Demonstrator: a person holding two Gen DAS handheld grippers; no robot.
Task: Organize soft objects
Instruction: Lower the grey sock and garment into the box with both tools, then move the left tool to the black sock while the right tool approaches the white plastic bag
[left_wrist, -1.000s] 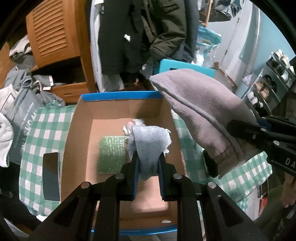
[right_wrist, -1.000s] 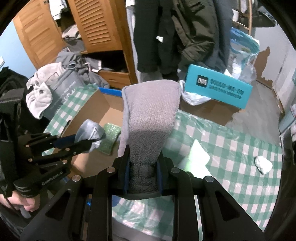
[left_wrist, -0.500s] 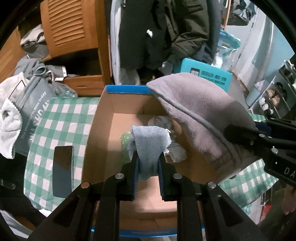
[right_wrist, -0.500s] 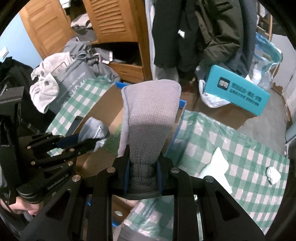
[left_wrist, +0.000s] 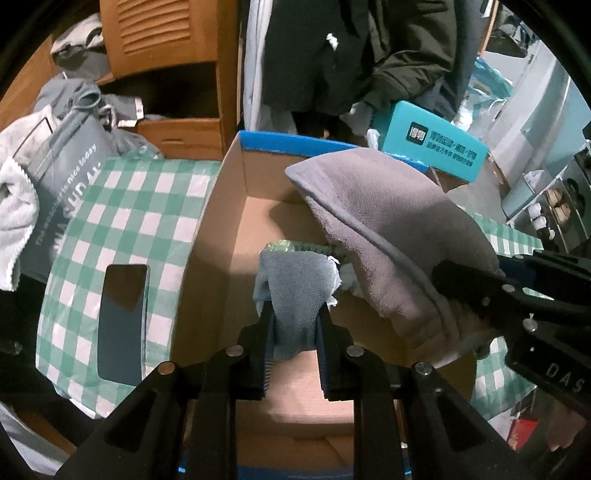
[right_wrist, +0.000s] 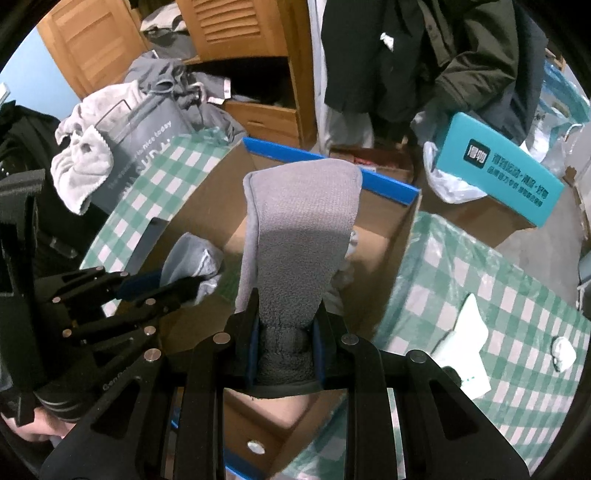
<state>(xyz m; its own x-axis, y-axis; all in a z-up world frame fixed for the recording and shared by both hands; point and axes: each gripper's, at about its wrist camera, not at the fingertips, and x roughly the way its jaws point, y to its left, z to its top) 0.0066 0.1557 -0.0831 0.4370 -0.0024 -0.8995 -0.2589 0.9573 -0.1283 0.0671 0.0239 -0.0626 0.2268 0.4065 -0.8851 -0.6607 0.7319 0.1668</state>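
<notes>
Right now the left gripper (left_wrist: 293, 325) pinches a small blue-grey fleecy cloth (left_wrist: 297, 284) between its two fingers, holding it above the open interior of one brown cardboard box with a blue rim (left_wrist: 221, 221). Just beside it, the right gripper (right_wrist: 286, 339) is clamped on the cuff end of a larger grey-mauve knitted cloth (right_wrist: 301, 229), which stands up from the jaws and droops over the same box, over its right-hand side as the left wrist view shows it. Both held cloths hang apart from each other and clear of the box floor. Inside the box lie one green bubbly pad (left_wrist: 284, 245), mostly hidden behind the small cloth, and some pale crumpled fabric (left_wrist: 347, 277) beside it. The box sits on a green-and-white checked tablecloth (left_wrist: 129, 206). One dark flat phone (left_wrist: 123, 321) lies on the cloth left of the box. To the right of the box, two white items rest on the checks: a folded white sheet (right_wrist: 463, 339) and a small white wad (right_wrist: 563, 349). One teal box with printed lettering (right_wrist: 498, 173) stands beyond the table.
</notes>
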